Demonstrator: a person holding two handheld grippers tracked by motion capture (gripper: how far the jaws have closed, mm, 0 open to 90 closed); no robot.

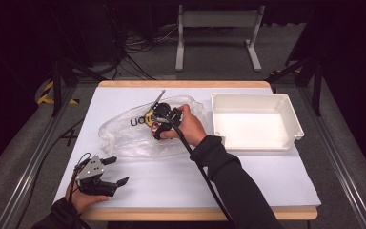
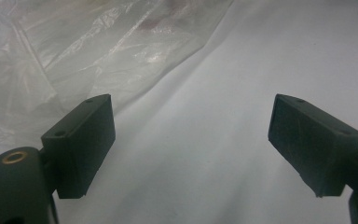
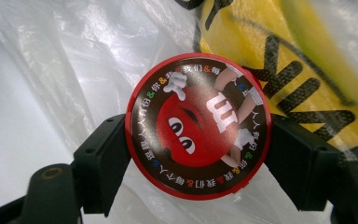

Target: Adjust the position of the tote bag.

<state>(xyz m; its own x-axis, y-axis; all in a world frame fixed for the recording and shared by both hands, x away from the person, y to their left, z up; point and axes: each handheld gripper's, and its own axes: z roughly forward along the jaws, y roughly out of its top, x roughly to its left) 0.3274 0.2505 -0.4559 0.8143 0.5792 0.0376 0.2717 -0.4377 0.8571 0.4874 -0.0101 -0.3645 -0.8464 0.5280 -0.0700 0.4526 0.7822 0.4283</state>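
A clear plastic bag (image 1: 133,133) with a yellow printed patch (image 3: 279,56) lies on the white table (image 1: 248,181). Over its right part my right gripper (image 1: 158,129) is shut on a round red candy tin (image 3: 198,126), whose lid shows a red cartoon face; both black jaws press on its rim. At the table's near left corner my left gripper (image 1: 114,171) rests in a hand, open, with nothing between its fingers. In the left gripper view the bag's crumpled edge (image 2: 74,51) lies beyond the jaws, apart from them.
A white rectangular bin (image 1: 253,121) stands at the right of the table, beside the right hand. A thin metal rod (image 1: 158,98) pokes out at the bag's far side. Cables and a bench frame (image 1: 218,33) lie on the floor beyond the table.
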